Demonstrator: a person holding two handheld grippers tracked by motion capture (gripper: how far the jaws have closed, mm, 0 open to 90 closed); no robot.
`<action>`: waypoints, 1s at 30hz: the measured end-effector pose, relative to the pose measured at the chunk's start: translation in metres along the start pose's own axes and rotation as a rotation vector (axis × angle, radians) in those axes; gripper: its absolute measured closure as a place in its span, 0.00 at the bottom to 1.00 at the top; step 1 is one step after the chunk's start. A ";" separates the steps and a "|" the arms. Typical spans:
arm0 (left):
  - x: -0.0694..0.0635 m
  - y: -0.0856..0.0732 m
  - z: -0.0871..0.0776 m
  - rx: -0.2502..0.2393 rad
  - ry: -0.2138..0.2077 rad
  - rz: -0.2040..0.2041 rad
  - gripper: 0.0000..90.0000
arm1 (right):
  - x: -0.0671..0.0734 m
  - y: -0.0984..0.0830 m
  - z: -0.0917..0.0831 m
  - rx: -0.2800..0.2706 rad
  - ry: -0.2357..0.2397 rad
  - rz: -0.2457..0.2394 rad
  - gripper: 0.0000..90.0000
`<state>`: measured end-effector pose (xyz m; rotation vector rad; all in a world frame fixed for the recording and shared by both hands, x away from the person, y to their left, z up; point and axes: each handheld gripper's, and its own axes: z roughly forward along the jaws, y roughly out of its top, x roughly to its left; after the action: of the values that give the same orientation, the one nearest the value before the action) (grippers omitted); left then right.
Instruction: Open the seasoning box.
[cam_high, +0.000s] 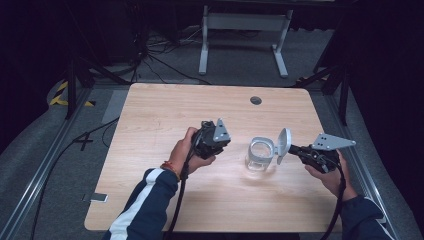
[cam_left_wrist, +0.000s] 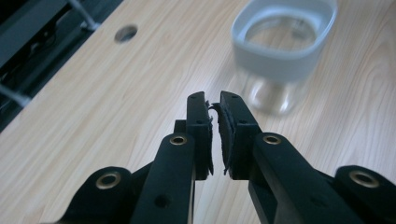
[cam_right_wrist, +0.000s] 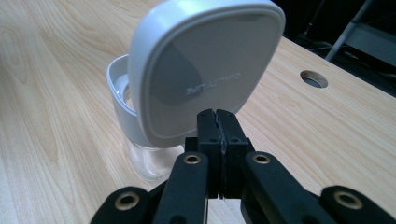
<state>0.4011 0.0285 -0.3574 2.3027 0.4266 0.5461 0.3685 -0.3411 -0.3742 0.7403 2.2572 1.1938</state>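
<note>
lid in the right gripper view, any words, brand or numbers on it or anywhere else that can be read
Lid: one short line of raised lettering on its grey middle panel, too blurred to read.
Clear jar: no label or print to be seen.
Table: no text or sign; a round hole near its far edge.
Right hand-held gripper, shut near the lid's edge: no markings.

— What lies past the left gripper (cam_left_wrist: 215, 105)?
— A clear jar (cam_left_wrist: 282, 51) with a grey rim, open, upright on the wooden surface (cam_left_wrist: 116, 107).
— The fingers (cam_left_wrist: 198, 126)?
— Nearly together, nothing between them, above the wood. A round hole (cam_left_wrist: 125, 33) sits far left.
</note>
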 end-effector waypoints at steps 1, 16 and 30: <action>0.001 -0.005 -0.002 0.010 0.007 0.000 0.91 | 0.000 0.000 0.001 0.001 0.001 -0.010 1.00; 0.010 -0.107 -0.049 0.111 0.130 -0.136 0.86 | 0.006 0.001 -0.006 0.040 0.007 -0.046 0.99; 0.004 -0.171 -0.062 0.174 0.090 -0.221 0.68 | 0.008 -0.008 -0.019 0.097 -0.031 -0.071 0.91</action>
<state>0.3490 0.1830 -0.4380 2.3611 0.7891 0.5203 0.3492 -0.3509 -0.3727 0.7043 2.3089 1.0396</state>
